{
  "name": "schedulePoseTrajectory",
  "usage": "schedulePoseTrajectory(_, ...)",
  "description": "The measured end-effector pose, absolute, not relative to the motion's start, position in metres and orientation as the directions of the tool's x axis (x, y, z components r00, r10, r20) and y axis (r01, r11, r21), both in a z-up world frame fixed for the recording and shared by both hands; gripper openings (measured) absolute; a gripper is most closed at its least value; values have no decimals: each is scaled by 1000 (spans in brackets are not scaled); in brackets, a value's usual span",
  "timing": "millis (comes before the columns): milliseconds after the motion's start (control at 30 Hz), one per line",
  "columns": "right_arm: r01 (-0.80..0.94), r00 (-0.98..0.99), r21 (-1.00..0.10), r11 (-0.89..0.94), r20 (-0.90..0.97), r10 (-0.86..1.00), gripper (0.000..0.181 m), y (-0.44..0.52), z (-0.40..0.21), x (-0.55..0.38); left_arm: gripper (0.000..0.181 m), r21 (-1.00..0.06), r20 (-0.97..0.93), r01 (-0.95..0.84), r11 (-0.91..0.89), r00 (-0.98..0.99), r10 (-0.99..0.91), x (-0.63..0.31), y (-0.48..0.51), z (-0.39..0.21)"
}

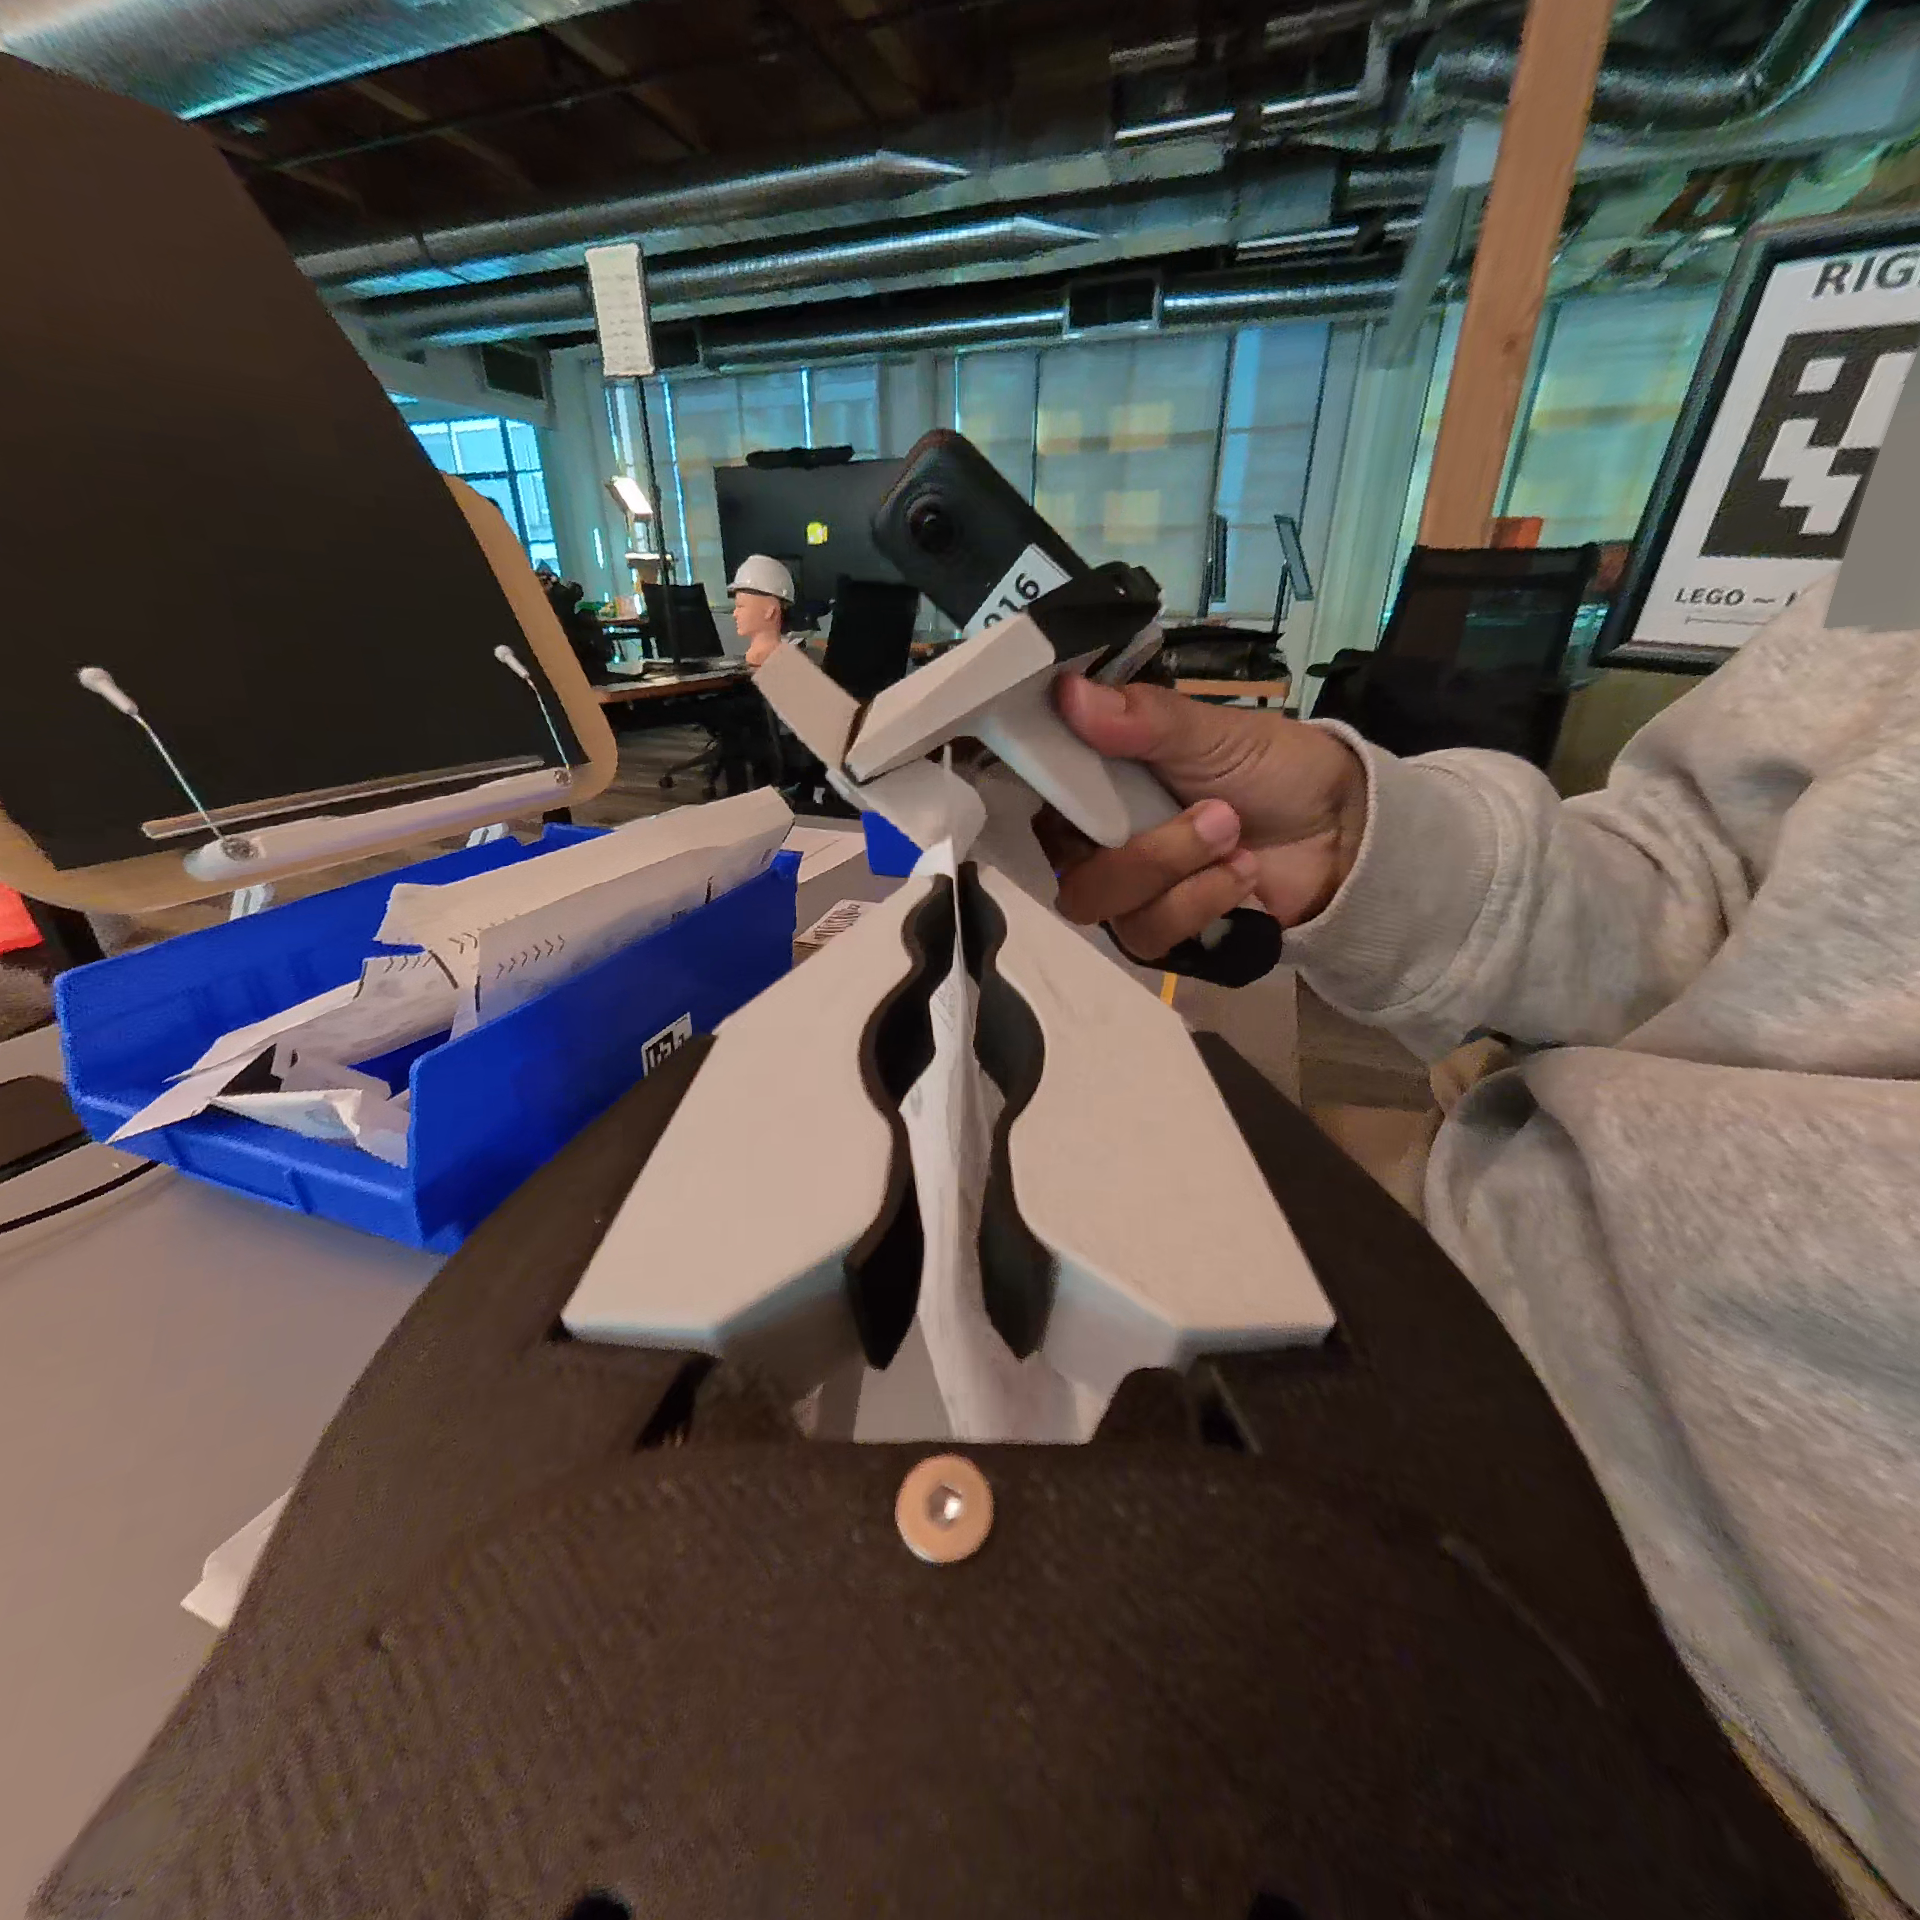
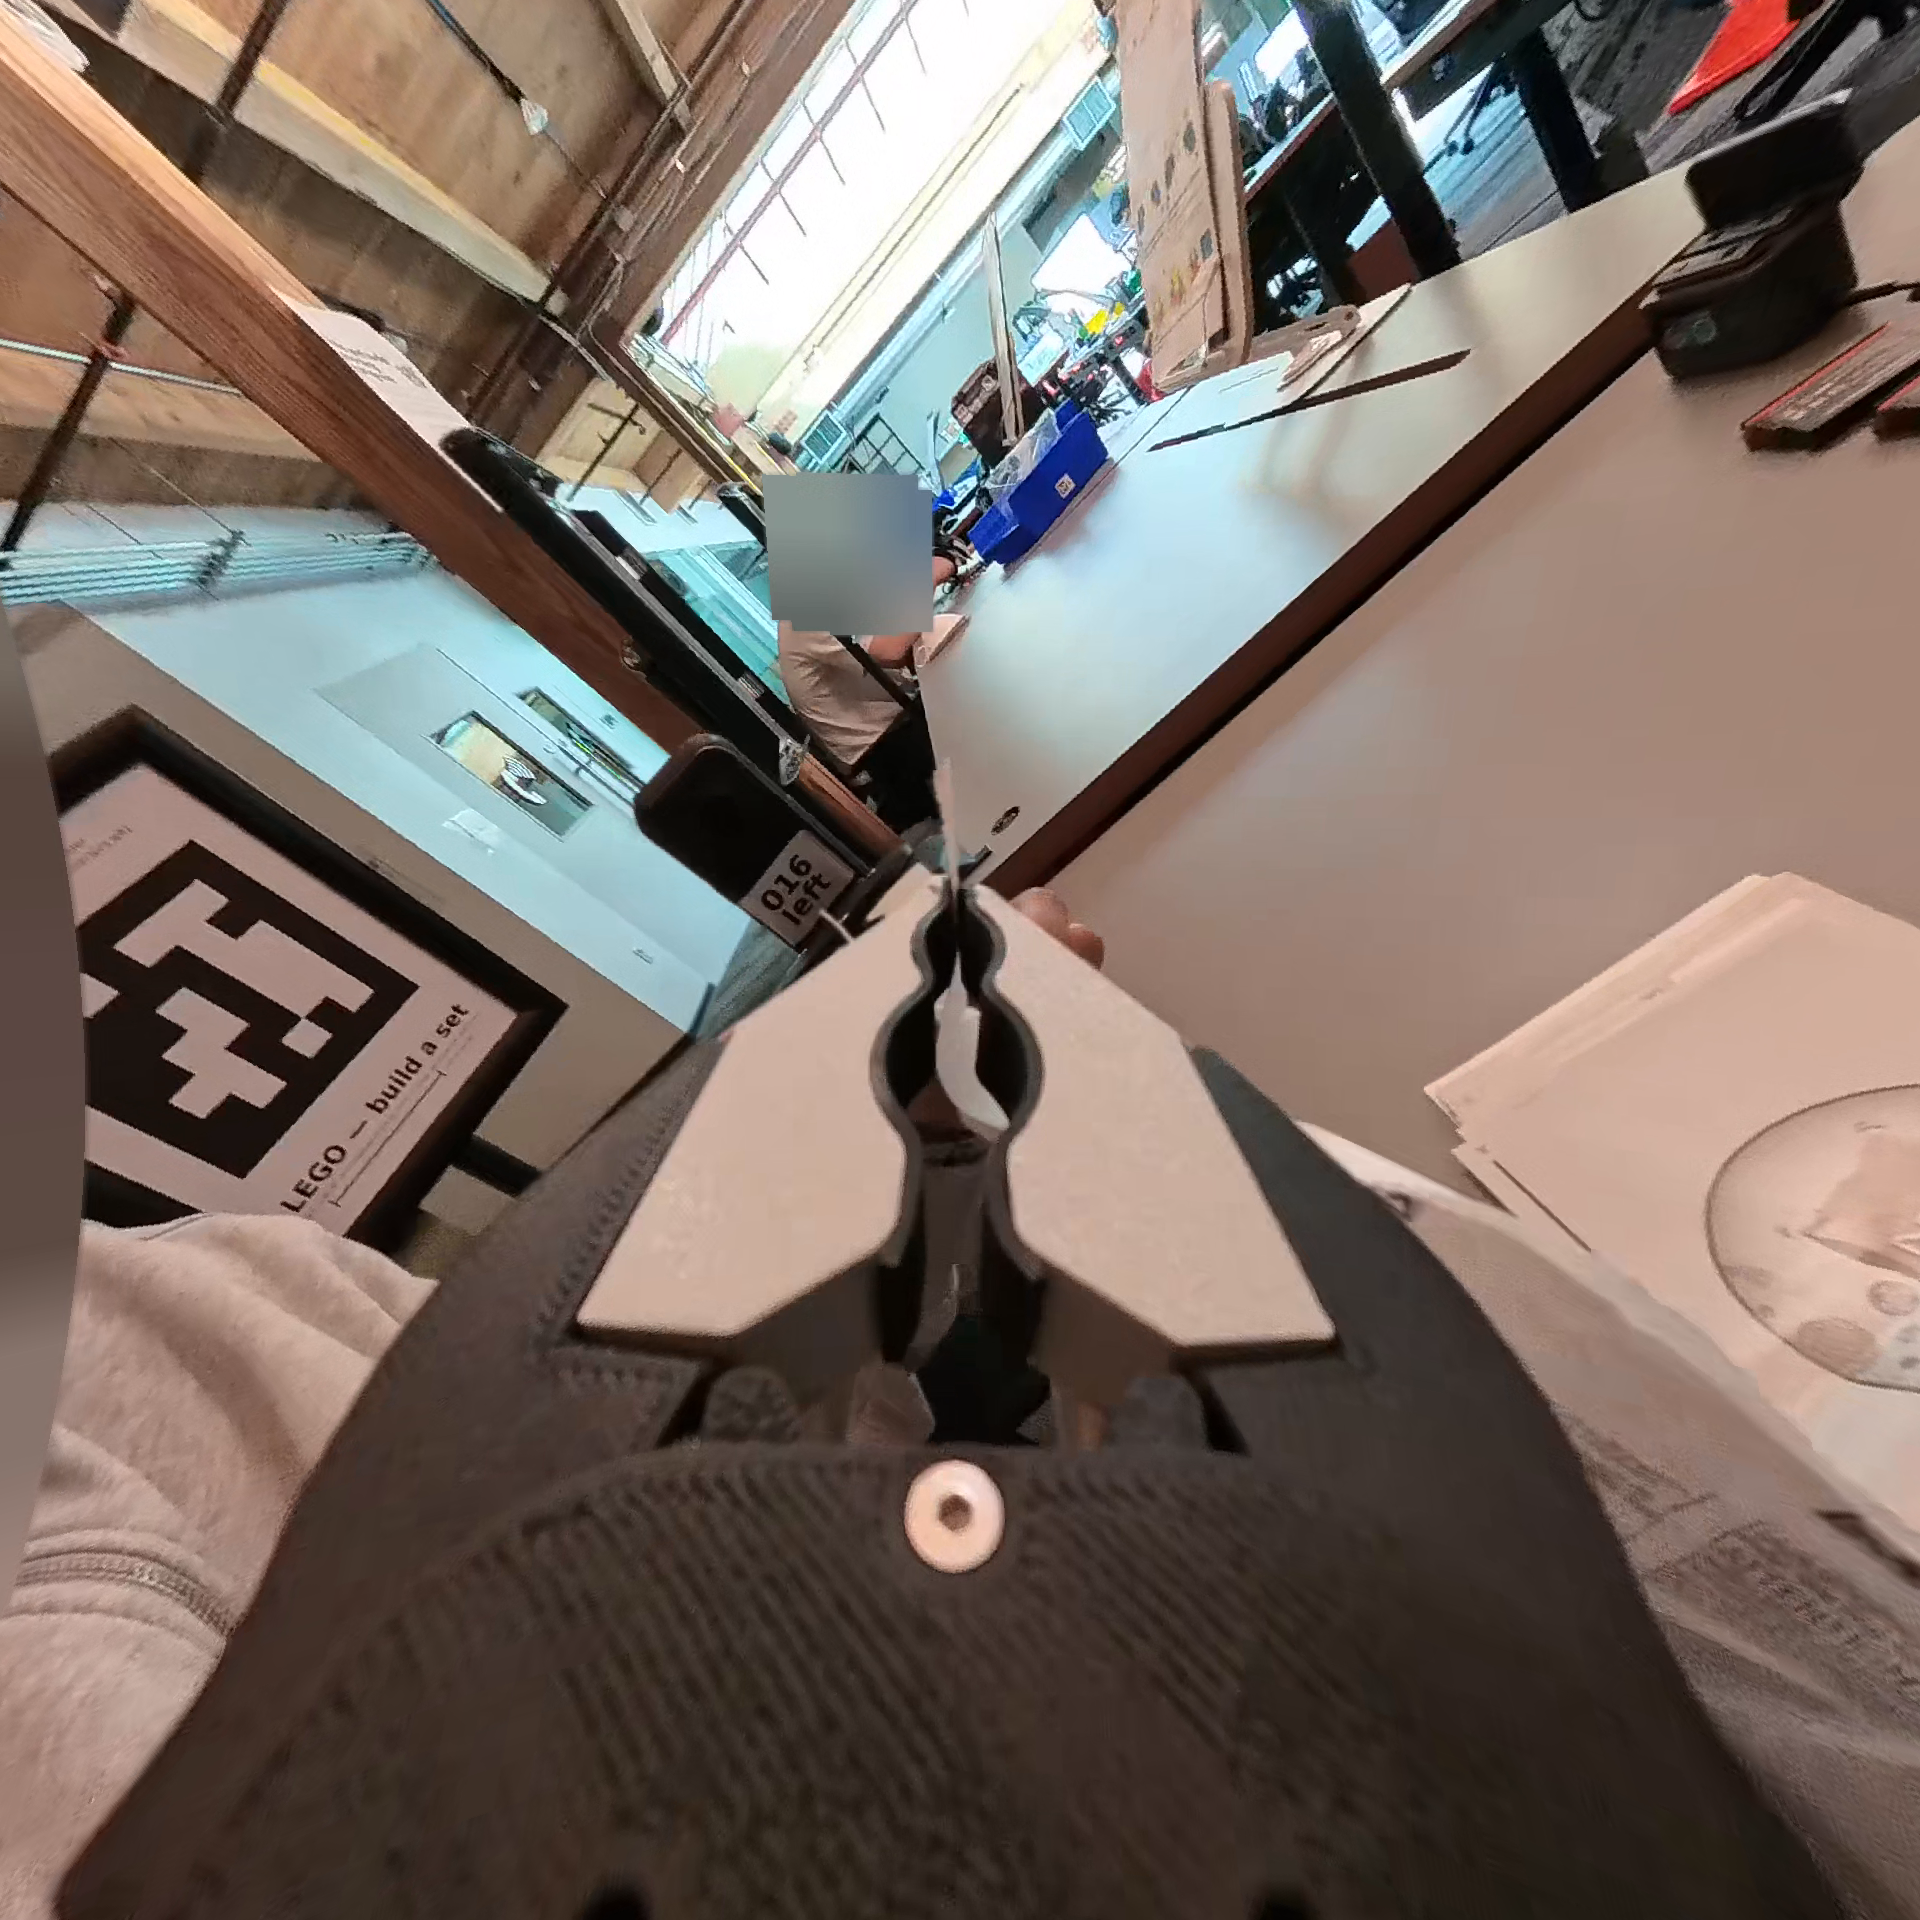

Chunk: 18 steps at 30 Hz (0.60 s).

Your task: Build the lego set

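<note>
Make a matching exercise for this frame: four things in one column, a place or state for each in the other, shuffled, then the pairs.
Things:
1. left gripper
2. paper bag
3. blue bin
4. booklets

Places or states:
A. stacked on the table, beside the right gripper
B. on the table, full of torn white packaging
C. shut on the paper bag
D. pinched by both grippers, held up between them

Pairs: 1-C, 2-D, 3-B, 4-A

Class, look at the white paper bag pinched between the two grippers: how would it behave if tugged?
The paper bag looks thin and floppy, creasing between the left gripper and right gripper. Probably light. It may tear; torn bags fill the blue bin.
</note>
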State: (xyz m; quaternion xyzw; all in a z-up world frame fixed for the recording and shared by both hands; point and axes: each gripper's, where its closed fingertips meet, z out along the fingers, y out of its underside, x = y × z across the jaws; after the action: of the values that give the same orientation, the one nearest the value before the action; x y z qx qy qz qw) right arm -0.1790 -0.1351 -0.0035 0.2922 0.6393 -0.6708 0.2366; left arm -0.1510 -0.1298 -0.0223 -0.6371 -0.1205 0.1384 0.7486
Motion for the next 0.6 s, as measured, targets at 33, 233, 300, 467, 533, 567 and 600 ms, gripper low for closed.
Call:
schedulePoseTrajectory(33,681,-726,-729,-66,-684,68,0,-135,-2,-178,0,-985,14,-47,164,935,354,-151,-130,-22)
schedulePoseTrajectory(233,539,-833,-840,-56,-542,112,31,-127,15,-178,0,-971,80,3,239,947,312,-150,-140,-20)
schedulePoseTrajectory(300,471,-875,-882,-9,-468,122,41,-125,14,-172,0,-967,95,16,256,949,299,-150,-143,-20)
schedulePoseTrajectory(467,304,-947,-931,205,-271,173,36,-129,-9,-159,0,-955,124,55,290,967,224,-143,-143,-17)
schedulePoseTrajectory(533,279,-954,-925,258,-237,182,8,-130,-16,-156,0,-947,139,70,313,969,205,-142,-144,-16)
schedulePoseTrajectory(567,275,-957,-926,259,-236,172,1,-131,-15,-154,0,-944,145,74,323,969,202,-142,-145,-16)
schedulePoseTrajectory(600,279,-957,-926,255,-245,157,0,-131,-14,-152,0,-940,149,79,332,970,190,-141,-146,-16)
